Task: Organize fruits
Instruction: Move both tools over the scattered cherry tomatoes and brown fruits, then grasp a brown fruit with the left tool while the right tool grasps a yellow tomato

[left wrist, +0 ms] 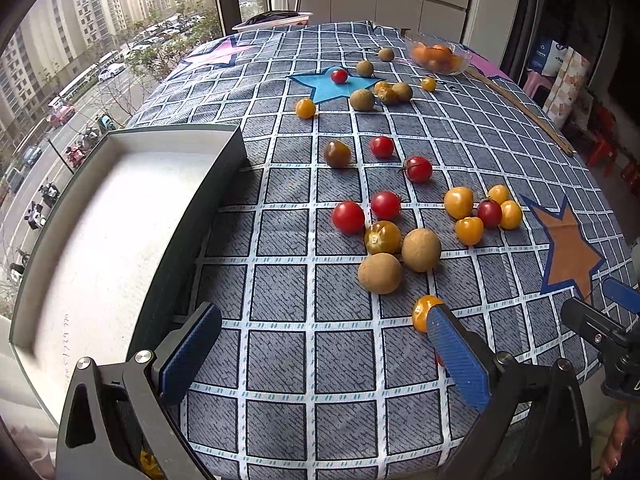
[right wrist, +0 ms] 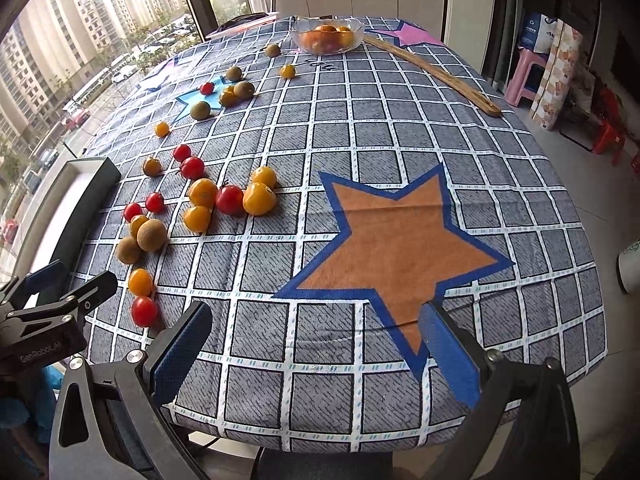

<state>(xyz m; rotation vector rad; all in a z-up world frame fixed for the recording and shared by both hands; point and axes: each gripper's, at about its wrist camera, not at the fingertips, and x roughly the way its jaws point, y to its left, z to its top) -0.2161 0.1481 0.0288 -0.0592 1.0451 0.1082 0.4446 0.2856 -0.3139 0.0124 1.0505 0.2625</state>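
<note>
Your left gripper hangs low over the checked tablecloth, fingers spread wide, nothing between them. An orange cherry tomato sits just beyond the right fingertip, partly hidden by its blue pad; whether they touch, cannot tell.

Your right gripper is likewise spread apart and empty, over the near edge of the cloth, with the orange star print at 12 o'clock. From that view a red cherry tomato lies at 10 o'clock, near the left gripper's body.

Next out from the left gripper, at 12 to 1 o'clock: two brown longans side by side, touching a greenish-yellow tomato, two red tomatoes just behind. A cluster of yellow tomatoes around one dark red lies at 1 o'clock.

Grey tray with white floor at 10 o'clock, empty.

Mid-table: three more tomatoes, scattered.

Far: a loose group of longans and tomatoes round the blue star. Glass bowl of orange fruit at the far edge, 1 o'clock. A wooden stick lies along the right side.
</note>
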